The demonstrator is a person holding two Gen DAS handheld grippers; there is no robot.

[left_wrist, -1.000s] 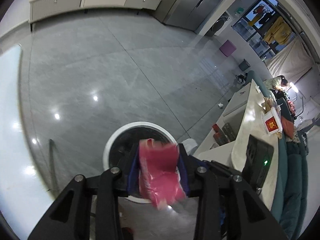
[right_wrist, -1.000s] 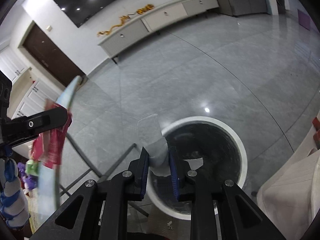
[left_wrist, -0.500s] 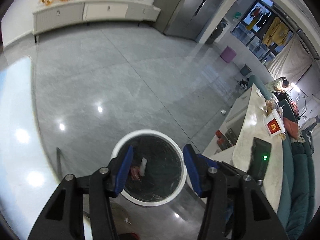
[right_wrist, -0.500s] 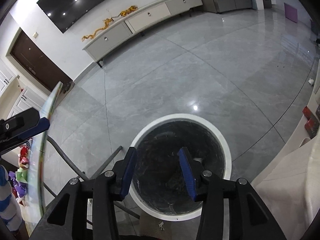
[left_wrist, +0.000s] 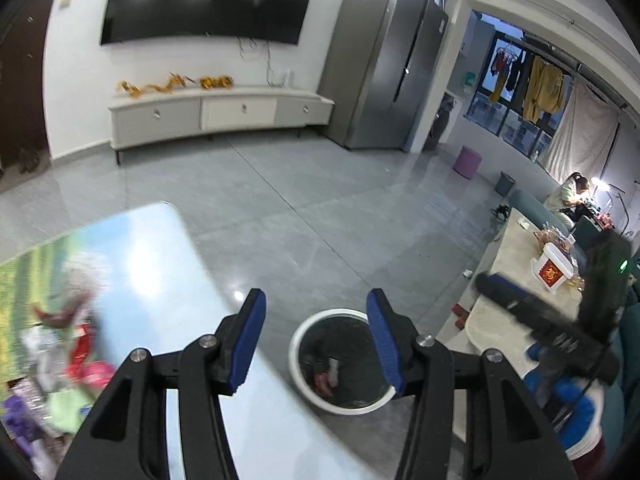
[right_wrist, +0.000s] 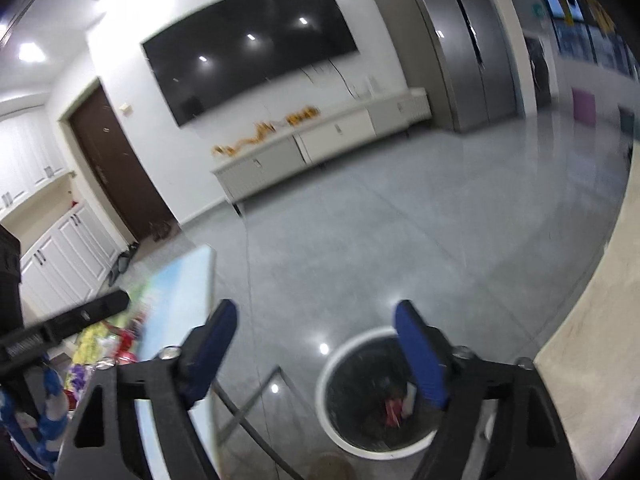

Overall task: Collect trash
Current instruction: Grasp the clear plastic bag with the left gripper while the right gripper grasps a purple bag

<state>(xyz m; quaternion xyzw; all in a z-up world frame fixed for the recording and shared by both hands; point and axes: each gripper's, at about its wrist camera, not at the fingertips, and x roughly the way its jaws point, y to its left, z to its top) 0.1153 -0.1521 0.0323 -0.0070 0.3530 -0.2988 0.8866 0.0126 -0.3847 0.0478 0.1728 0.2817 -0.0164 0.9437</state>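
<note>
Two grippers, both with fingers spread and holding nothing. Left: blurred trash pile [left_wrist: 60,368] along the table's [left_wrist: 160,264] left edge. Centre: left gripper [left_wrist: 316,336] above that table's right edge. Right: white-rimmed bin [left_wrist: 340,360] on the floor, holding a red wrapper [right_wrist: 394,408]; right gripper [right_wrist: 320,356] above.

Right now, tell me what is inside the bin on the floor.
The bin holds a red wrapper and a pale scrap on a dark liner. The right finger hides part.
</note>
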